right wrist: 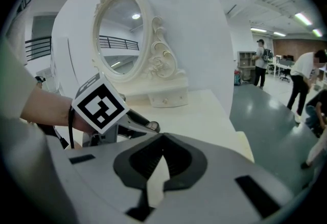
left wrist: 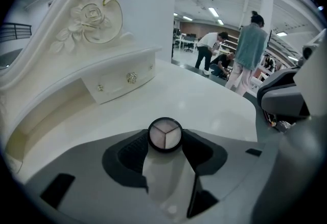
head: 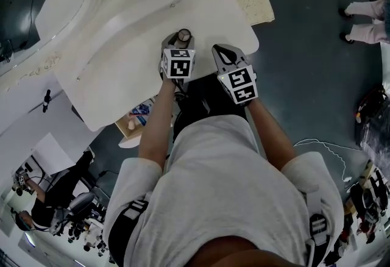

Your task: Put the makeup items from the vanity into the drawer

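A round black compact (left wrist: pixel 164 134) with three pale powder shades lies on the white vanity top (left wrist: pixel 204 100). It sits right between the tips of my left gripper (left wrist: pixel 164 142), whose jaws stand wide, and I see no pad pressing on it. The head view shows the same compact (head: pixel 183 35) just ahead of the left gripper (head: pixel 180 46), near the tabletop's near edge. My right gripper (right wrist: pixel 162 141) hovers beside it on the right, jaws together with nothing in them. A small closed drawer (left wrist: pixel 120 81) with crystal knobs sits under the carved mirror frame.
The oval mirror (right wrist: pixel 120 36) rises at the back of the vanity. Below the tabletop's near edge a wooden compartment (head: pixel 137 116) juts out with something blue in it. Several people stand on the grey floor (left wrist: pixel 240 59) beyond the table's right edge.
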The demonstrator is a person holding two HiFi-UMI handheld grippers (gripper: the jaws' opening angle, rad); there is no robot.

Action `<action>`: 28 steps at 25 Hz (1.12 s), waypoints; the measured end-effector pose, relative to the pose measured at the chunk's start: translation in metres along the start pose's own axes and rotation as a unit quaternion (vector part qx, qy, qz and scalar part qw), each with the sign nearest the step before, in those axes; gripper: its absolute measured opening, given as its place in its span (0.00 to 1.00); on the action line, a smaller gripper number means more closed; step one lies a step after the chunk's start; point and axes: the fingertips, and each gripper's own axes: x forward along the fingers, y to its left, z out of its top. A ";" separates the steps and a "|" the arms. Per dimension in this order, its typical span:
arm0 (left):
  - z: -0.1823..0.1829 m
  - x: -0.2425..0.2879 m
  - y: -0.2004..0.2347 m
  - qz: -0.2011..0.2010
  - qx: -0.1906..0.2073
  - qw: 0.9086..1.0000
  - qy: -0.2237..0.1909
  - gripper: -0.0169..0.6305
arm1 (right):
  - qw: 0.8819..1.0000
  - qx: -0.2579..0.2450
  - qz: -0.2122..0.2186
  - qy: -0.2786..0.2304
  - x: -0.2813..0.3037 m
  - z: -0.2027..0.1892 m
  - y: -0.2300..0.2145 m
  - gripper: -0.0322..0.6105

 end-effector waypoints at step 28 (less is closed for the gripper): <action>-0.033 -0.079 0.025 0.051 -0.100 0.991 -0.068 0.36 | 0.994 -0.067 0.085 0.004 0.031 0.020 0.082 0.07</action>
